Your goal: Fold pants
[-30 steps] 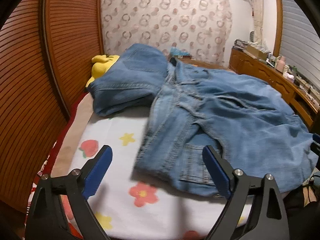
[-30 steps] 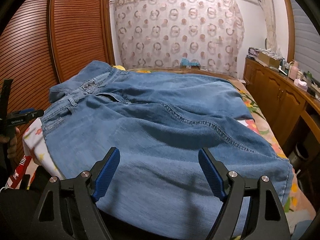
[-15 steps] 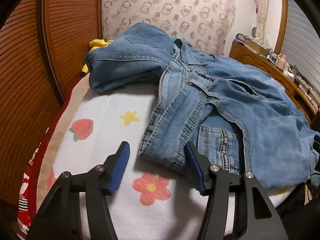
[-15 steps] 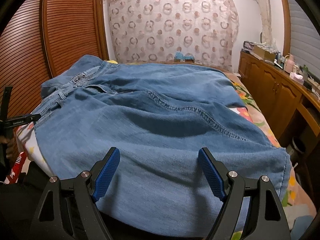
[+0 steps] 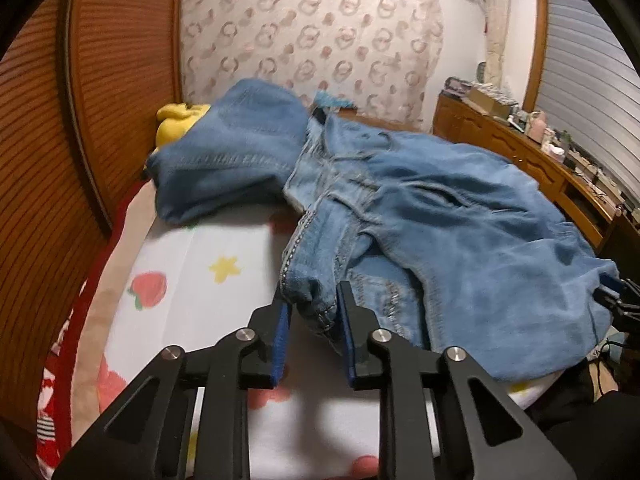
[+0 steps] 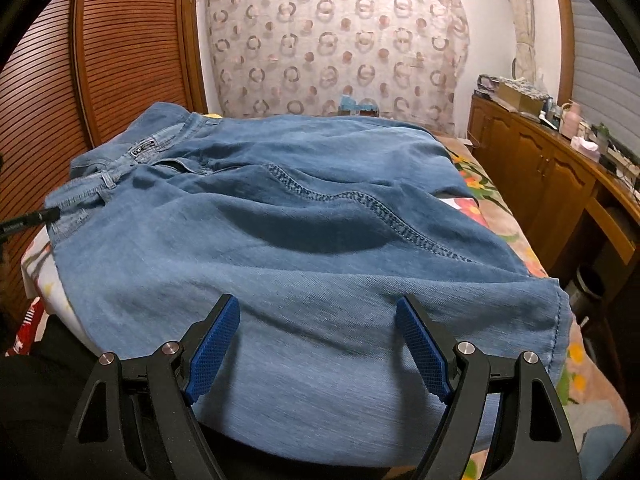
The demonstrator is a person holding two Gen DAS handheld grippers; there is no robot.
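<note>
Left wrist view: jeans (image 5: 460, 216) sprawl across the bed (image 5: 200, 280), another folded denim piece (image 5: 232, 160) lying beyond them.
Waistband corner (image 5: 308, 300) sits pinched between the nearly closed blue pads of the left gripper (image 5: 312, 324); the right gripper (image 6: 318, 344) hovers spread wide over the leg fabric, holding nothing. Best to bite a matching edge on the right, then lift both evenly so the fold lands square.

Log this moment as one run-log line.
step: grasp waistband | left gripper: closing on jeans waistband corner | right gripper: open above jeans leg | bed
</note>
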